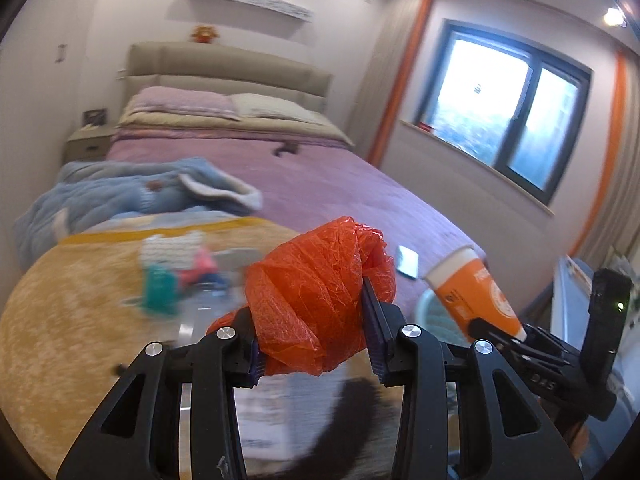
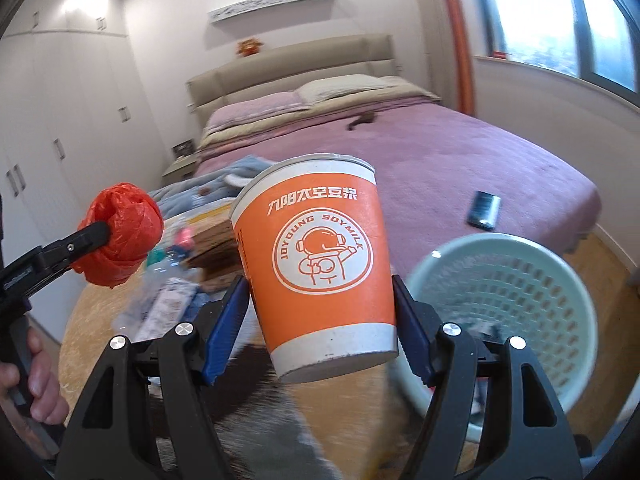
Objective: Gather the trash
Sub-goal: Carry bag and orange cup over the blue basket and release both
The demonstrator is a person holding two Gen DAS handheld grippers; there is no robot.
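My left gripper [image 1: 316, 320] is shut on a crumpled orange-red plastic bag [image 1: 316, 292], held in the air; the bag also shows at the left of the right wrist view [image 2: 120, 232]. My right gripper [image 2: 320, 320] is shut on an orange and white paper cup [image 2: 320, 264], upright and tilted slightly, held above the floor; the cup also shows in the left wrist view [image 1: 472, 292]. A pale green plastic mesh basket [image 2: 508, 292] stands on the floor just right of the cup. More blurred litter [image 2: 168, 304] lies on the yellow rug.
A bed with a purple cover [image 2: 440, 160] fills the room ahead, with a blue blanket [image 1: 120, 196] and a phone [image 2: 484, 210] on it. A yellow rug [image 1: 60, 320] lies below. White wardrobes [image 2: 60, 140] stand left, a window [image 1: 508, 104] right.
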